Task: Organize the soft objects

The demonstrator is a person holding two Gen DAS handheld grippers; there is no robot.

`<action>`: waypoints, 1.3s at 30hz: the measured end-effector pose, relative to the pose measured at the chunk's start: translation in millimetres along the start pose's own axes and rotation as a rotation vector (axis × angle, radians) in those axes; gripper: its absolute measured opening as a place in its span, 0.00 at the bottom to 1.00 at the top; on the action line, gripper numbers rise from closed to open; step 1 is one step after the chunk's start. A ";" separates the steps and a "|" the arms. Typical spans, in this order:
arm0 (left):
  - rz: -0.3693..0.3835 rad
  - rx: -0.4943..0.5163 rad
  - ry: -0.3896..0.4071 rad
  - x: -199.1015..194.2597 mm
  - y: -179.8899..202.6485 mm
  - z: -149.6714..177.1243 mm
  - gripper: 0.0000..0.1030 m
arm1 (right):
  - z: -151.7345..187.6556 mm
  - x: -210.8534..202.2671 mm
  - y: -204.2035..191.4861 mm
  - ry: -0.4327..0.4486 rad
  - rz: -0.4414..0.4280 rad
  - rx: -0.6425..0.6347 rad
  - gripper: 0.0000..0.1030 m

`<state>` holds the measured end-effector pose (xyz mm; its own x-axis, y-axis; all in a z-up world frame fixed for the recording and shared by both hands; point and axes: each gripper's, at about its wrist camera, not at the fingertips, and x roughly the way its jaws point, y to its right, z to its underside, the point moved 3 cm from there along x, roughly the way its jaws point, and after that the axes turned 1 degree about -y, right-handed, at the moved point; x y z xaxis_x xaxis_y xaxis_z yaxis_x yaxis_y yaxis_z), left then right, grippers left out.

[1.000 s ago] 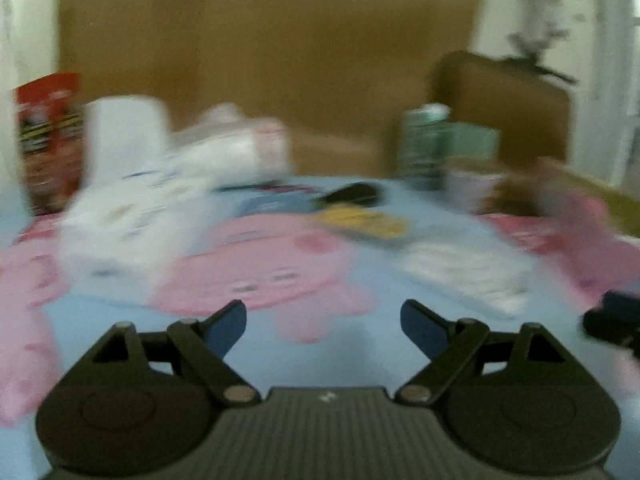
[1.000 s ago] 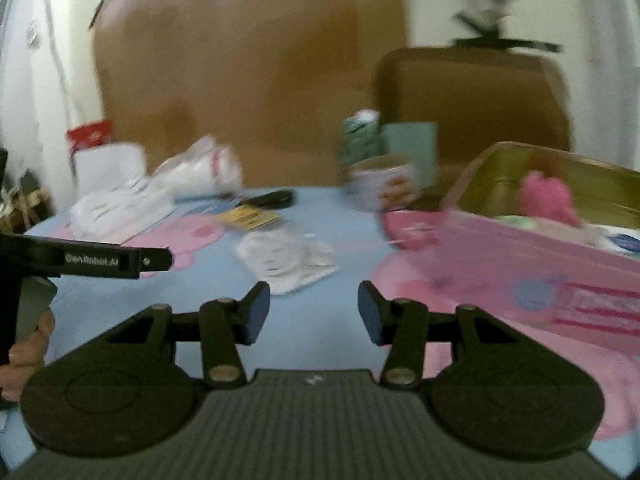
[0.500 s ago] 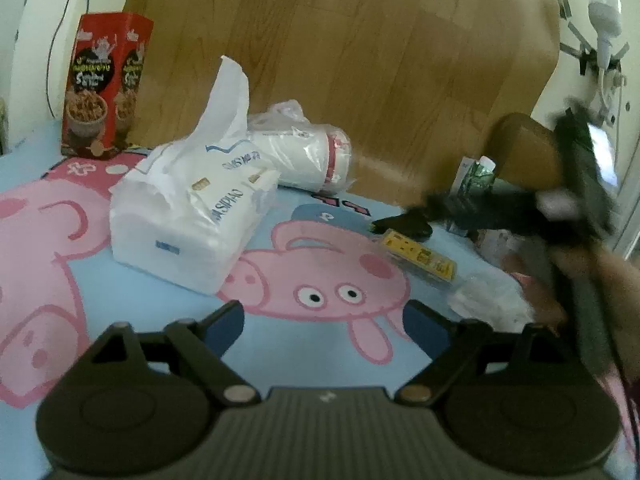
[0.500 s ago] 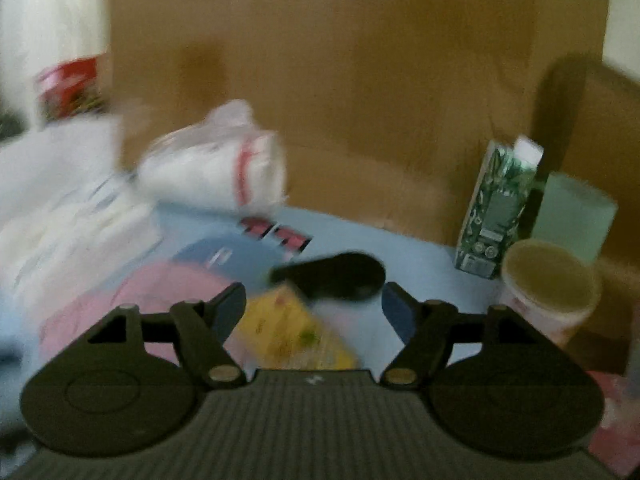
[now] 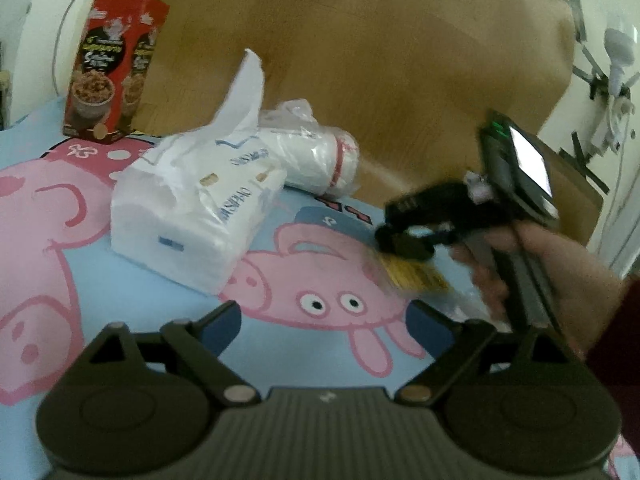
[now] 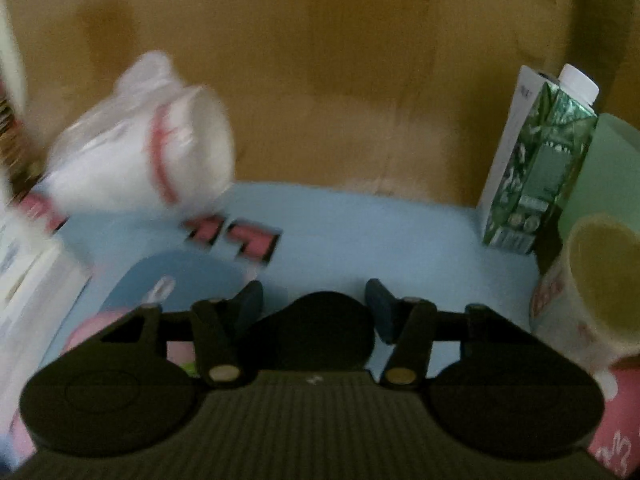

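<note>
The right gripper (image 6: pixel 314 306) is straddling, fingers spread, a black soft object (image 6: pixel 316 330) near the table's (image 6: pixel 360 232) back edge, needing closure next, while the left gripper (image 5: pixel 325 325) is hovering open.

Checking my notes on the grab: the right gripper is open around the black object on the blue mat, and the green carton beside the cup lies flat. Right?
Not quite. The green carton stands upright beside the cup, as the right wrist view shows. The right gripper is open around the black object on the blue mat.
</note>
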<state>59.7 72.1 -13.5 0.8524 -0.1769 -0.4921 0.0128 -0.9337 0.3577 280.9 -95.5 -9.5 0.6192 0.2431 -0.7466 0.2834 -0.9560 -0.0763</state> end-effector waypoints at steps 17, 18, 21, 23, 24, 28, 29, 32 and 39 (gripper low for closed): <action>-0.058 -0.096 0.056 -10.5 -20.5 -7.8 0.94 | 149.7 -150.9 -56.7 0.229 -0.188 -0.273 0.87; -0.060 -0.094 0.054 -10.2 -20.4 -7.7 0.94 | 148.8 -148.4 -53.4 0.221 -0.179 -0.245 0.87; -0.066 -0.087 0.056 -10.3 -19.5 -7.7 0.94 | 156.8 -141.4 -58.0 0.191 -0.198 -0.199 0.85; -0.071 -0.083 0.059 -10.8 -18.9 -7.7 0.94 | 160.5 -134.8 -65.5 0.161 -0.216 -0.198 0.70; -0.072 -0.082 0.060 -10.9 -19.0 -7.8 0.94 | 162.1 -134.3 -71.3 0.177 -0.200 -0.225 0.66; -0.069 -0.080 0.057 -11.7 -18.4 -7.9 0.94 | 165.3 -140.2 -88.4 0.193 -0.238 -0.311 0.39; -0.061 -0.080 0.050 -12.1 -18.6 -7.7 0.94 | 168.4 -143.4 -90.8 0.202 -0.238 -0.331 0.39; -0.029 -0.075 0.006 -20.6 -20.4 -2.5 0.94 | 183.8 -154.4 -94.1 0.193 -0.281 -0.369 0.39; 0.073 -0.013 -0.165 -73.1 -17.4 28.0 0.79 | 232.5 -188.2 -90.5 0.216 -0.348 -0.454 0.39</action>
<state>-17.5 92.6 -6.0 0.7541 -0.2934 -0.5876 -0.0381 -0.9127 0.4068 -31.5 -93.0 -15.7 0.5552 0.6015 -0.5744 0.7501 -0.6605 0.0334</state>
